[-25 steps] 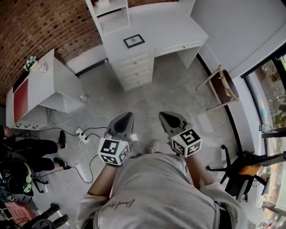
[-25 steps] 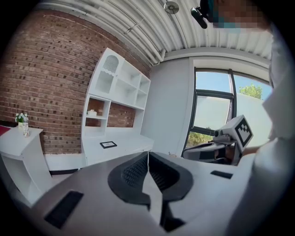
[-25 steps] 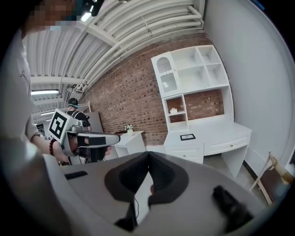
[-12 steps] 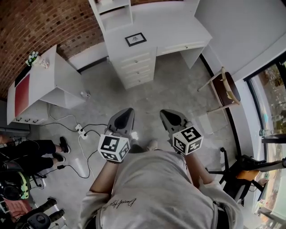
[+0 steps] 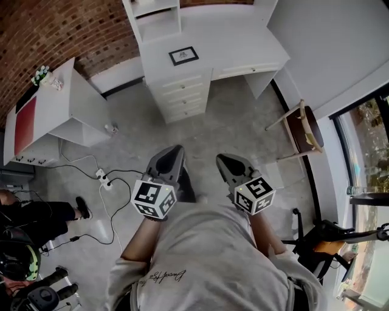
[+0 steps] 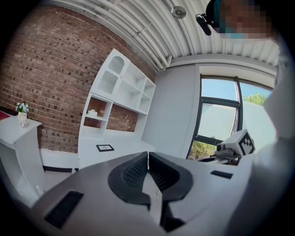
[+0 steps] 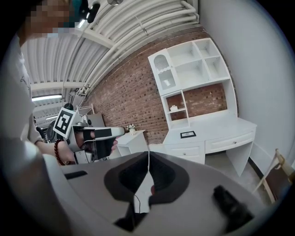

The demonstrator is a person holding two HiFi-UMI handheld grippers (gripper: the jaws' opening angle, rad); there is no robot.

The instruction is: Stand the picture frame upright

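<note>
A small black picture frame (image 5: 183,55) lies flat on the white desk (image 5: 243,36) far ahead; it also shows as the frame (image 6: 105,147) in the left gripper view and the frame (image 7: 187,134) in the right gripper view. My left gripper (image 5: 177,150) and right gripper (image 5: 220,159) are held close to my body, side by side, well short of the desk. Both are shut with nothing between the jaws. The left gripper (image 6: 147,153) and right gripper (image 7: 148,154) show their tips pressed together.
A white drawer unit (image 5: 182,94) sits under the desk, with shelving (image 5: 152,15) above. A white side table (image 5: 55,115) stands left, a wooden chair (image 5: 301,124) right. Cables and a power strip (image 5: 102,181) lie on the grey floor. A seated person's leg (image 5: 36,212) is at left.
The view has shifted slightly toward the desk as I step forward. Both grippers keep their pose and stay shut.
</note>
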